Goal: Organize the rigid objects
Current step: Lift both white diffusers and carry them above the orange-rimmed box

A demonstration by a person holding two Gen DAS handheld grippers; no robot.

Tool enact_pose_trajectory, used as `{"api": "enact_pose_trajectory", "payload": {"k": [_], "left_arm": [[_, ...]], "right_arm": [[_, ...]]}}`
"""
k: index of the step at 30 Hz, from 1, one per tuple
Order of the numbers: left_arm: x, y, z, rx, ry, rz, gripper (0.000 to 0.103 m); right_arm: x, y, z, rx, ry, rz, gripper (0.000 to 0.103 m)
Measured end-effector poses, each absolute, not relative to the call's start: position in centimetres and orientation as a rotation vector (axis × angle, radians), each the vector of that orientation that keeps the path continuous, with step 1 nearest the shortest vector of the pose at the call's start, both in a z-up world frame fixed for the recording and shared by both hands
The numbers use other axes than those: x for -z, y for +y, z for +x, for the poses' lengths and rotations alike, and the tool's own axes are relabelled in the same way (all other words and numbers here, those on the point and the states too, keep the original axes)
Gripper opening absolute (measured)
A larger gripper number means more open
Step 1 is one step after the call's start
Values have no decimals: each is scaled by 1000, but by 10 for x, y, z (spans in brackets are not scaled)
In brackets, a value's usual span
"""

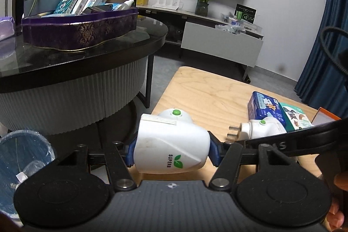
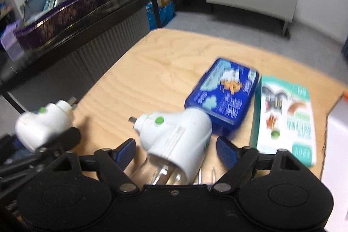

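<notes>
A: The left gripper (image 1: 171, 150) pinches one white plug-in vaporizer (image 1: 170, 142) above the wooden counter (image 1: 208, 90).

B: The right gripper (image 2: 174, 152), spread, straddles the second vaporizer (image 2: 176, 138) beside the blue box (image 2: 224, 92); it should centre before squeezing.

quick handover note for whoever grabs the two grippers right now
Left gripper: shut on a white plug-in, held at the wooden table's near edge.
Right gripper: open around the second plug-in, which lies on the table; pads not yet touching.
Blue box and teal box lie side by side beyond it.
Left: grip the second plug-in, then sort everything.
</notes>
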State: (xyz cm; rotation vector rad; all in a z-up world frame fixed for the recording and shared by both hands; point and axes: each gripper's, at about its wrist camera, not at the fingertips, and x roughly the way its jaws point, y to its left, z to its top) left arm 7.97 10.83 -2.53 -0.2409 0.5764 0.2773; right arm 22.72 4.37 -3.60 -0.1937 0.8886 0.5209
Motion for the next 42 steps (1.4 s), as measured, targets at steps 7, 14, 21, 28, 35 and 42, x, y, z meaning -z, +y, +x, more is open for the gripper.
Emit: {"api": "enact_pose_trajectory", "payload": {"k": [7, 14, 21, 28, 35, 42], "left_arm": [[21, 104, 75, -238, 567, -256, 62], [1, 82, 65, -157, 536, -251, 62], [-22, 42, 53, -43, 504, -229, 62], [-42, -10, 42, 75, 482, -168, 62], [-50, -54, 34, 169, 478, -108, 62], [-56, -81, 37, 222, 483, -66, 62]], "right_arm": [[16, 21, 203, -517, 807, -133, 76], [-26, -26, 164, -480, 686, -67, 74], [-63, -83, 124, -399, 586, -30, 74], [-75, -146, 79, -272, 519, 2, 74], [-81, -197, 45, -175, 462, 52, 74], [-84, -228, 21, -106, 425, 84, 74]]}}
